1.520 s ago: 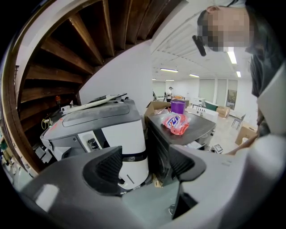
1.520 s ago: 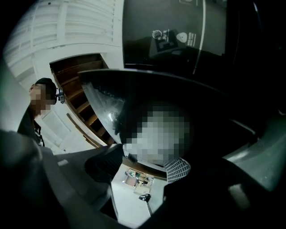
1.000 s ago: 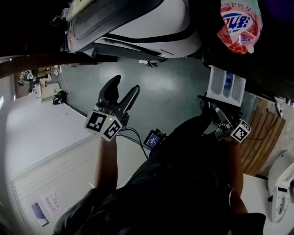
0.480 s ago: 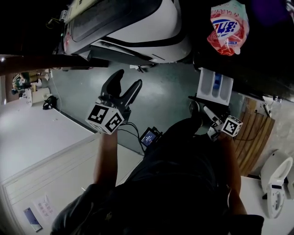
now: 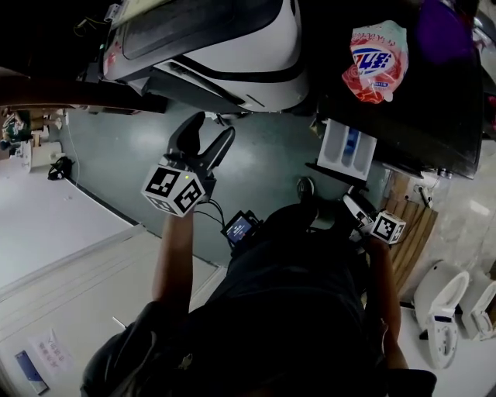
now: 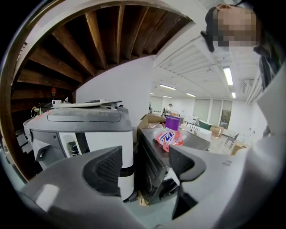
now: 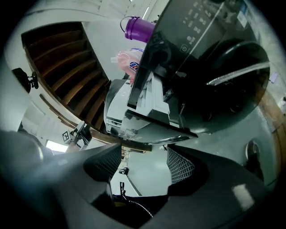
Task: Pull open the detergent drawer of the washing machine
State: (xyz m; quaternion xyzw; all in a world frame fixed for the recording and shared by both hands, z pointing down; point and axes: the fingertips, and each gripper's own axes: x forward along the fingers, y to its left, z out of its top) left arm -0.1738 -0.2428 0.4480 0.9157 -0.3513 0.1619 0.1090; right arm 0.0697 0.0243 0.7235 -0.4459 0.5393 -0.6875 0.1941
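The white detergent drawer (image 5: pixel 346 147) with a blue insert stands pulled out of the black washing machine (image 5: pixel 422 116). In the right gripper view the drawer (image 7: pixel 149 103) juts from the machine's top corner, beside the dark control panel (image 7: pixel 201 27). My right gripper (image 5: pixel 351 207) hangs below the drawer, apart from it, its jaws open and empty (image 7: pixel 143 163). My left gripper (image 5: pixel 203 143) is held up at the left, open with nothing between its fingers (image 6: pixel 143 163), and it faces the machines from a distance.
A red-and-pink detergent bag (image 5: pixel 376 62) and a purple bottle (image 5: pixel 442 23) sit on top of the washing machine. A white-and-grey machine (image 5: pixel 232 46) stands to its left. Wooden slats (image 5: pixel 411 225) and white fixtures (image 5: pixel 438 310) lie at the right. A small device with a cable (image 5: pixel 239 227) lies on the green floor.
The head view has swung, so the machines and the drawer sit further left. My right gripper has drawn a little away from the drawer. The left gripper stays raised and open.
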